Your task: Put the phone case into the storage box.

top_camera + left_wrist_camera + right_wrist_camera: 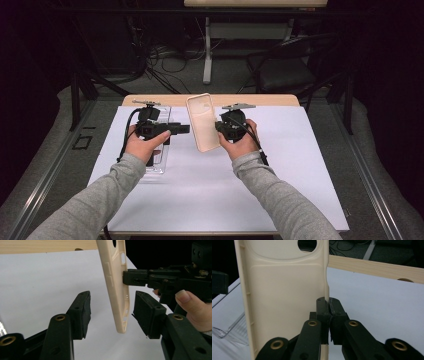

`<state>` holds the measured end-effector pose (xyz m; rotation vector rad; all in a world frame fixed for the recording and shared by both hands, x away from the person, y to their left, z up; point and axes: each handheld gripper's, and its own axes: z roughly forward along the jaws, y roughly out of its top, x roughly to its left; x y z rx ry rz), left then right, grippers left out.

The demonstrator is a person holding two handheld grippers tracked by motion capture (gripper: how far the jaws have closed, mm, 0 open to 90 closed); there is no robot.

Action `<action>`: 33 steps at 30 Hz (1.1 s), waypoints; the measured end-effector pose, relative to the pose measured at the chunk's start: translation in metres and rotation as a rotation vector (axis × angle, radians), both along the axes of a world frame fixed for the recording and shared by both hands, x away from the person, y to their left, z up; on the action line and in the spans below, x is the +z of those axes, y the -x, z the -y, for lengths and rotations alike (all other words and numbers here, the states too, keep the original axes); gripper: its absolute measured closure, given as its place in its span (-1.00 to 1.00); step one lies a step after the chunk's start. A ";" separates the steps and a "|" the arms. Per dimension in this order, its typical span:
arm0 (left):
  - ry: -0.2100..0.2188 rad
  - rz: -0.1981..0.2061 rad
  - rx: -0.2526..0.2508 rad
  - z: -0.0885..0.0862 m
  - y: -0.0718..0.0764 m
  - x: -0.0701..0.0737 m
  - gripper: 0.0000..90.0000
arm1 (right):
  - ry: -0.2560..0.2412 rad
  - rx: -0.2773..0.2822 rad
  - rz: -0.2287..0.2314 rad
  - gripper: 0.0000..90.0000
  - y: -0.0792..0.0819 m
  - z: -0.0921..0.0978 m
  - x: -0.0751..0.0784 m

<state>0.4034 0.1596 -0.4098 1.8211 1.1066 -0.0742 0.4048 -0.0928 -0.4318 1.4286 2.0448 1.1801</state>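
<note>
Tray (156, 162) behind left hand-held gripper (184, 129), seemingly clear

Both forearms reach forward, grey sleeves to the wrists. Left gripper (184, 129) points right, jaws spread wide apart. Right gripper (329, 305) points left, jaws pinched together. Each hand wraps its gripper's body.

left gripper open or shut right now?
Open. In the left gripper view the left gripper has its jaws spread wide either side of the phone case, neither pad touching it.

High view overhead, facing forward; gripper views close, sharing phone case (115, 287).
</note>
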 end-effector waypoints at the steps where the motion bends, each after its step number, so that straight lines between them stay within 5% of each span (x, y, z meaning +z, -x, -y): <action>1: 0.000 -0.001 -0.002 0.002 0.000 -0.001 0.07 | -0.002 0.001 -0.002 0.95 0.000 -0.001 0.000; 13: -0.023 -0.024 0.000 0.015 -0.004 -0.008 0.15 | -0.018 0.028 -0.006 0.96 0.004 -0.008 0.002; 23: 0.012 -0.082 0.014 0.011 -0.006 -0.015 0.30 | -0.022 0.040 -0.007 0.96 0.006 -0.011 0.003; 33: 0.038 -0.098 0.028 0.012 -0.004 -0.015 0.46 | -0.017 0.055 -0.007 0.95 0.008 -0.015 0.002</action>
